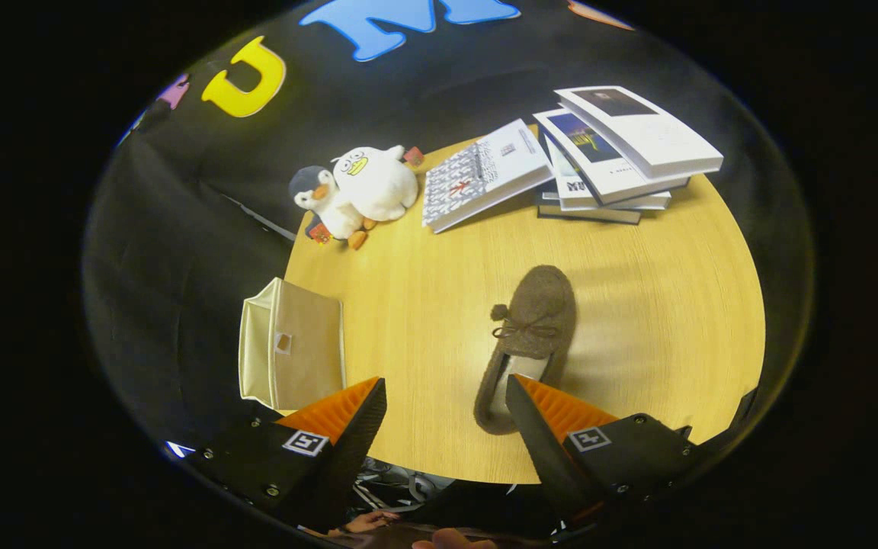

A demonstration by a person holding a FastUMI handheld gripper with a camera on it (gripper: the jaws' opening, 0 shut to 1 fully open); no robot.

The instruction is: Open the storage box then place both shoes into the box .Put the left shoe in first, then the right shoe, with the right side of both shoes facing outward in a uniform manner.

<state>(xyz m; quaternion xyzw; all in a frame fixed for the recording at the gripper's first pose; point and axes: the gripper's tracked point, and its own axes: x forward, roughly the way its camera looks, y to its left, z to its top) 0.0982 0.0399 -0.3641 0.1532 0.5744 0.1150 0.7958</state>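
A brown fuzzy slipper with a small bow lies on the round wooden table, toe pointing away from me, its heel just ahead of my right finger. A beige fabric storage box stands at the table's left edge, ahead of my left finger; its lid looks closed. My gripper hangs above the table's near edge, open, with nothing between the fingers.
Two plush toys, a white duck and a penguin, sit at the table's far left. A spread of several books lies at the far side. A person's hand shows below the fingers.
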